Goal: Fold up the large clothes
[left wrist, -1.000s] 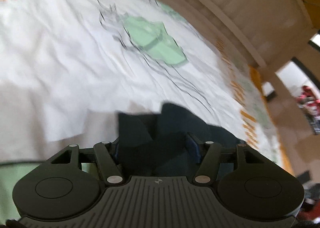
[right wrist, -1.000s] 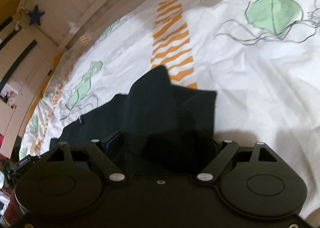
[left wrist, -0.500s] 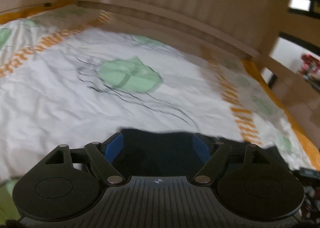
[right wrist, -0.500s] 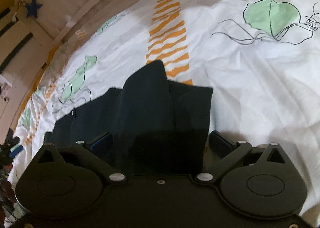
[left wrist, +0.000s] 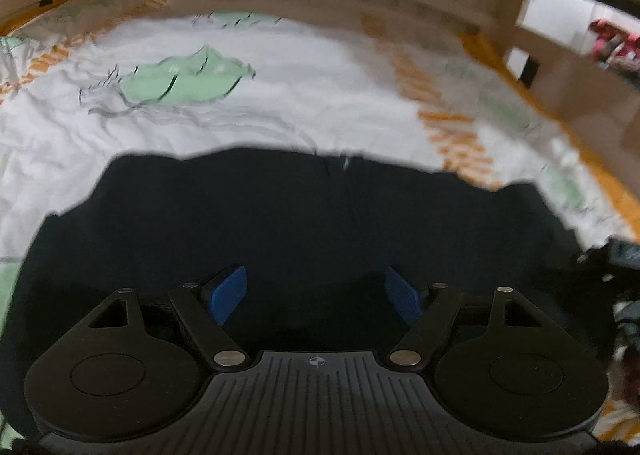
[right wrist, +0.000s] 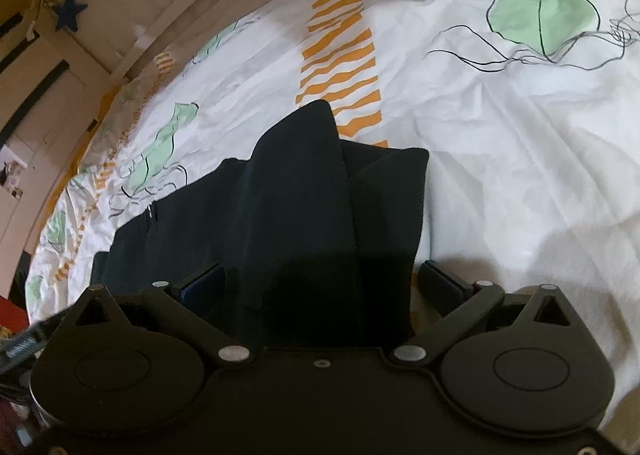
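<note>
Now both grippers stand apart over the dark garment on the bed.

The left gripper (left wrist: 316,295), jaws just opened and gripping nothing, hovers above the garment (left wrist: 304,223); the right gripper (right wrist: 320,279) straddles a loose fold, pads clear. Next, I'd pinch matching edges and draw them evenly across the sheet (right wrist: 520,175).
</note>
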A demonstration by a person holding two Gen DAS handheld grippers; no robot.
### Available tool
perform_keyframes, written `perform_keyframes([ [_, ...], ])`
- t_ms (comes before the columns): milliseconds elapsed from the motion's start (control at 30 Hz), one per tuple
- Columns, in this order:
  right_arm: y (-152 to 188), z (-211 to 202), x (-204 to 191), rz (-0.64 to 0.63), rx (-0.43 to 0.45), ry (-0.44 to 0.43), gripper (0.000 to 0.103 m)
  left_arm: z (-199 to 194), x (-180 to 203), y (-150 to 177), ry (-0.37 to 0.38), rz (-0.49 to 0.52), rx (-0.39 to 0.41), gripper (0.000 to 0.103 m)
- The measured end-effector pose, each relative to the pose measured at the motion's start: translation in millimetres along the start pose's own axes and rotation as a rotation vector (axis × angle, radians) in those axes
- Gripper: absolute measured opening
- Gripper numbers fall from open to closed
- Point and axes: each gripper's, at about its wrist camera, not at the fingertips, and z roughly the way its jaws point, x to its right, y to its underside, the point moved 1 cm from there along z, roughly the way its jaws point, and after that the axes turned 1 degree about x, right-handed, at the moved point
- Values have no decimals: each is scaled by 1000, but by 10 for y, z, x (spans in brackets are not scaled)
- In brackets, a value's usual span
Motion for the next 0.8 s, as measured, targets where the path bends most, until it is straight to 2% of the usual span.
perform_keyframes([
  [167, 12, 24, -33, -26, -3, 14, 103, -33, 17, 173, -20, 6, 77, 83],
  [300, 16, 43, -45, -32, -4, 24, 103, 3, 66, 220, -48, 21, 85, 84],
  [533, 18, 50, -24, -21, -2, 11, 103, 10, 76, 212, -51, 8, 85, 85],
  [633, -2, 45, 13, -2, -7, -6, 103, -35, 38, 182, -29, 4, 76, 82],
  [700, -7, 40, 37, 14, -4, -16, 103, -114, 2, 195, -26, -13, 76, 75],
  [800, -11, 37, 50, 14, -4, -20, 103, -235, -25, 247, -19, -28, 84, 69],
])
